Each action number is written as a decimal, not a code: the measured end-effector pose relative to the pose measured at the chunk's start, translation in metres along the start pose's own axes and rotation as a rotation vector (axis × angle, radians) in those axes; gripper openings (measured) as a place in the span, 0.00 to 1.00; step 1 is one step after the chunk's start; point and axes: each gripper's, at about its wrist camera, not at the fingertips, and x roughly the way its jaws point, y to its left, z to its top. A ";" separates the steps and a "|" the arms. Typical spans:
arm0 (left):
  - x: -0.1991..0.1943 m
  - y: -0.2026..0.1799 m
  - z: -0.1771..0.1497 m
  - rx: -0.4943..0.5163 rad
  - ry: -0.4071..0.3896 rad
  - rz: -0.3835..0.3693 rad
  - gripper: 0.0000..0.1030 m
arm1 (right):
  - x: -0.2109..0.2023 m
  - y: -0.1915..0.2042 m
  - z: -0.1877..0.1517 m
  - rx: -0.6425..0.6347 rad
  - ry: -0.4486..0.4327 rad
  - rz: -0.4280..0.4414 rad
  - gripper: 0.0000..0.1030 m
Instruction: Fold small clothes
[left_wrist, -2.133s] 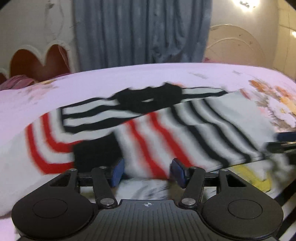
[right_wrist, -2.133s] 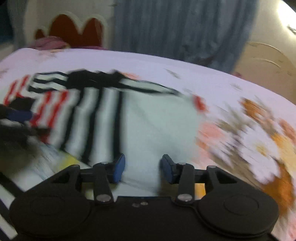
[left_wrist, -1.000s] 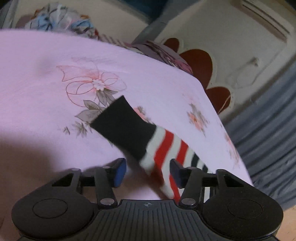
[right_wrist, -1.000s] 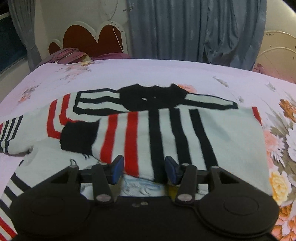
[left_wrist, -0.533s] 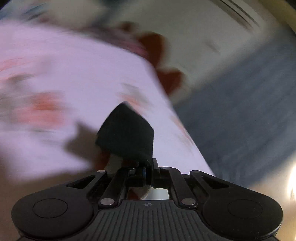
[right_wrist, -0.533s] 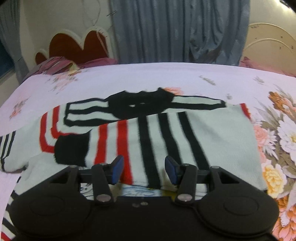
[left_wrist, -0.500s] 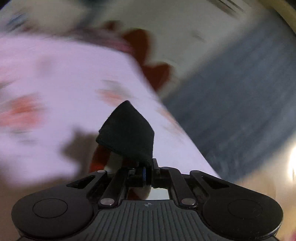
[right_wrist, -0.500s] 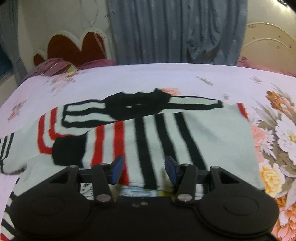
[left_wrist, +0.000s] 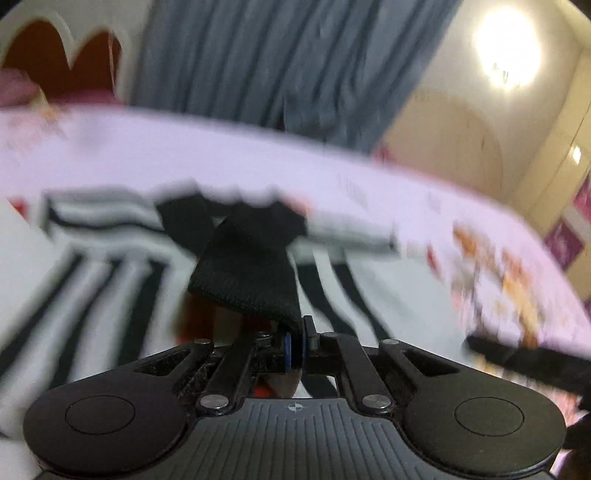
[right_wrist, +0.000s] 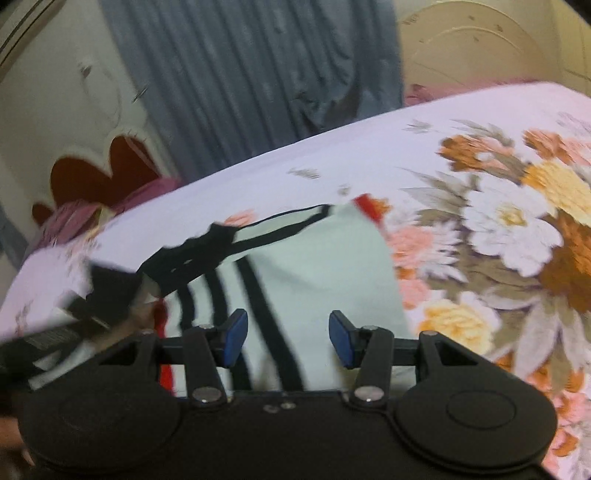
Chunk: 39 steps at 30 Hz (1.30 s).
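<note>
- The striped sweater (right_wrist: 317, 280), white with black and red bands, is spread on the bed (right_wrist: 332, 162), one sleeve already laid across its top edge.
- It is judged soft, light and limp; it should drape and sag wherever it is lifted, so cuffs, hems and corners are the sensible places to be gripped.
- The black cuff (left_wrist: 251, 273) is pinched in the left hand-held gripper (left_wrist: 295, 349), whose jaws are closed on the knit; the sleeve behind it appears to be carried over the sweater's body, though blur leaves this uncertain.
- The right hand-held gripper (right_wrist: 284, 338) is held partly open above the near hem, with nothing between its pads.
- Grey curtains (right_wrist: 258, 74) hang beyond the bed.
</note>
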 end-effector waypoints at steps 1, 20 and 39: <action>0.010 -0.008 -0.008 0.017 0.037 0.003 0.04 | -0.002 -0.007 0.001 0.025 0.002 0.011 0.46; -0.103 0.119 -0.040 -0.097 -0.195 0.252 0.02 | 0.060 0.012 -0.004 -0.005 0.192 0.155 0.35; -0.081 0.145 -0.048 -0.012 -0.101 0.291 0.02 | 0.066 0.039 -0.009 -0.298 0.145 -0.005 0.13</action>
